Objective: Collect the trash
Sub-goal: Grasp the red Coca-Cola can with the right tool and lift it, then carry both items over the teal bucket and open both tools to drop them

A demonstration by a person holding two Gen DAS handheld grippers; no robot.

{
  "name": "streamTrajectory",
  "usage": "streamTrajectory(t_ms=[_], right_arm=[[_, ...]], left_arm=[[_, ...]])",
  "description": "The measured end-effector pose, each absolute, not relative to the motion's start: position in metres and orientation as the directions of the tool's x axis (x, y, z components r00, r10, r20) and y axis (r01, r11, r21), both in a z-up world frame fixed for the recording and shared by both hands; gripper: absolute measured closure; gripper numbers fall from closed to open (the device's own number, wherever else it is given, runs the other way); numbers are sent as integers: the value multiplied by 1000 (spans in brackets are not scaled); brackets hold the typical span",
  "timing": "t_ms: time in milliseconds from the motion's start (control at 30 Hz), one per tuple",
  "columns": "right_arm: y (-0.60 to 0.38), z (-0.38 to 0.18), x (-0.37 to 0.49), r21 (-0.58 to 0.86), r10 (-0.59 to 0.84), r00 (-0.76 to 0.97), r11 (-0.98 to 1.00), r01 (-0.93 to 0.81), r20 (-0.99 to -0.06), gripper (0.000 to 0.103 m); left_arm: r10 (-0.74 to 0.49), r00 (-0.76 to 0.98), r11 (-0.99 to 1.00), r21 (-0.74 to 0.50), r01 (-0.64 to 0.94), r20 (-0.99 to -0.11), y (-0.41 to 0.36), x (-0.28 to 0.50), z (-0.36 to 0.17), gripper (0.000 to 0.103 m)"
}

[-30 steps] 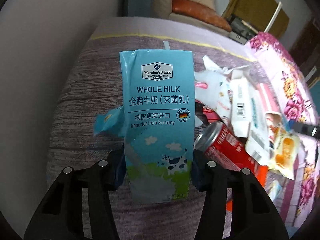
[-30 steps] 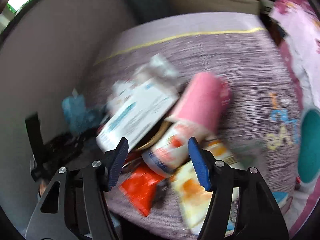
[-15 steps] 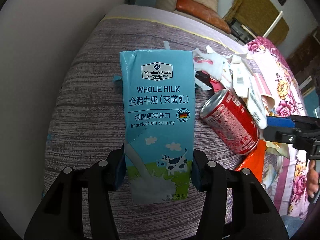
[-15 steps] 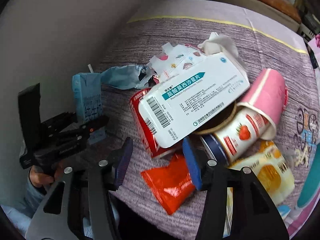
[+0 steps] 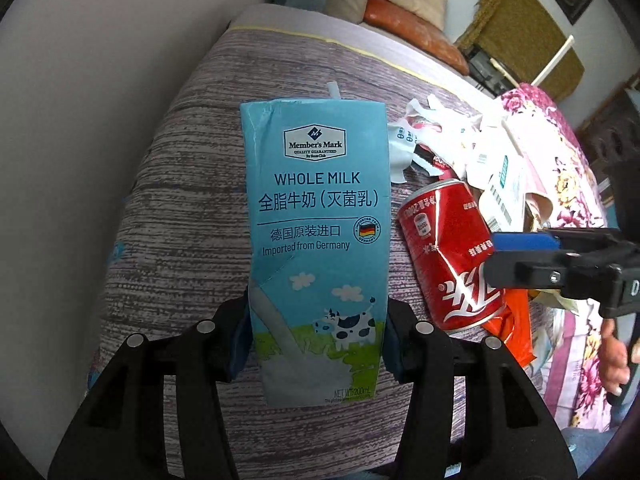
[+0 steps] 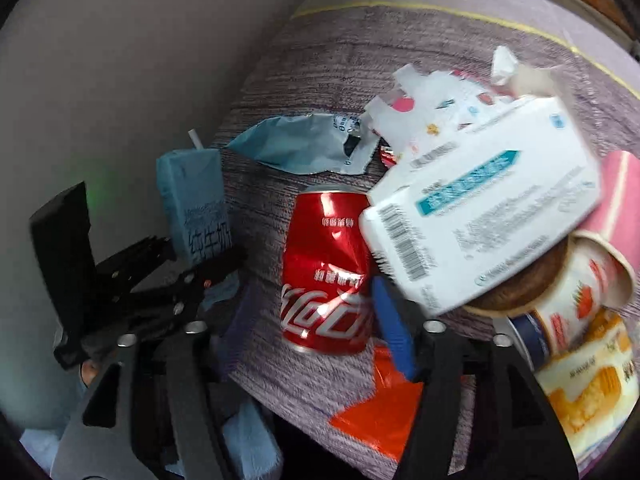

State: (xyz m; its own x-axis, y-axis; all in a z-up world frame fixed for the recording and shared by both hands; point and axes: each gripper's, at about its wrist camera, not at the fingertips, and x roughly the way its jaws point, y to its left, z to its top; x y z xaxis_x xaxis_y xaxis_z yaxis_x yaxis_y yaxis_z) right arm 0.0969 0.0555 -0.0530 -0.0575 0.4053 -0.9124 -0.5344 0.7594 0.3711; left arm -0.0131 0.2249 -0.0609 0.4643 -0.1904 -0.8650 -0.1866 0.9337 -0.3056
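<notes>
Left wrist view: the left gripper (image 5: 316, 336) clamps an upright whole milk carton (image 5: 316, 240); a red cola can (image 5: 450, 256) lies just right.

Right wrist view: the right gripper's (image 6: 320, 332) jaws are opening, straddling the can (image 6: 326, 268) without pressing it.

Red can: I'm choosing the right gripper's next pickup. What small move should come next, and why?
Probably lower the right gripper a little further around the red can: its jaws are opening, the can lies between them ungripped, and the left gripper already holds the milk carton.
</notes>
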Motion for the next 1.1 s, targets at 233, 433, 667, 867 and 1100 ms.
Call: streamTrajectory(t_ms=[233, 433, 667, 867, 1100], right_arm=[[62, -87, 114, 431, 429, -119, 769, -472, -895, 45], [45, -65, 105, 514, 527, -111, 725, -459, -843, 46], [-1, 10, 101, 603, 676, -22, 641, -475, -736, 46], [-76, 50, 118, 576, 695, 170, 687, -443, -698, 46], [-201, 61, 123, 569, 626, 370, 780, -262, -687, 45]], left_arm=[[-175, 448, 933, -294, -209, -876, 229, -14, -67, 51], [-134, 470, 936, -267, -228, -872, 234, -25, -49, 51], [-113, 556, 953, -248, -174, -824, 218, -37, 7, 51], [-171, 581, 967, -248, -55, -796, 170, -21, 41, 51], [-271, 534, 962, -236, 133, -801, 78, 24, 46, 51]])
